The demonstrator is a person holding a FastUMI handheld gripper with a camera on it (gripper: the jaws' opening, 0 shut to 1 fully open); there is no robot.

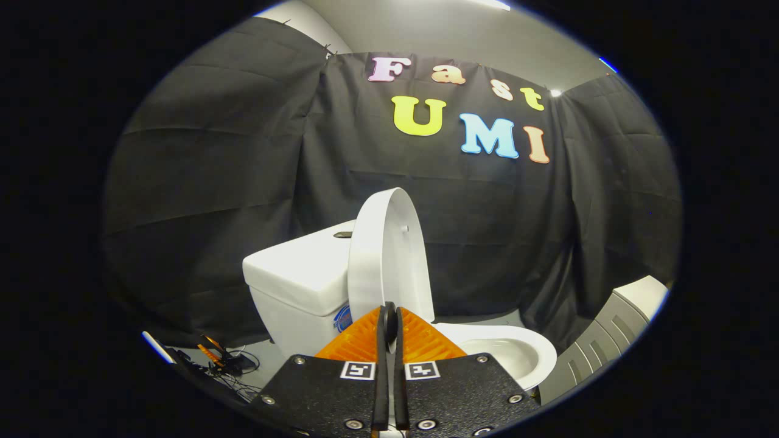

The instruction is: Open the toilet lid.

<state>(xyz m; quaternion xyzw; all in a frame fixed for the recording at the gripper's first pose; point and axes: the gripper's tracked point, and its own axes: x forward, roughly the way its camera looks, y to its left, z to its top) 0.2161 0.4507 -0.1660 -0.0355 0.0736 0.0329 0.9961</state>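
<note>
Holding its two fingers pressed together with nothing between them, the tool points at the lower edge of the toilet lid, which stands just ahead of the fingertips. Whether the tips touch the lid I cannot tell. The lid is raised nearly upright, its inner face turned toward the open bowl and its back close to the tank, though a gap between lid and tank seems to remain.

By this look the lift is almost finished. To do it well, I would push gently on the lid's lower front face with the closed fingers, following the hinge arc backward until the lid leans on the tank, not jabbing straight ahead. Slow pressure matters: a hard shove could bang the lid on the tank, and too little could let it fall forward onto the bowl. Draw the tool back only once the lid rests steady by itself.

Cables lie on the floor beside the tank, well clear of the work.
</note>
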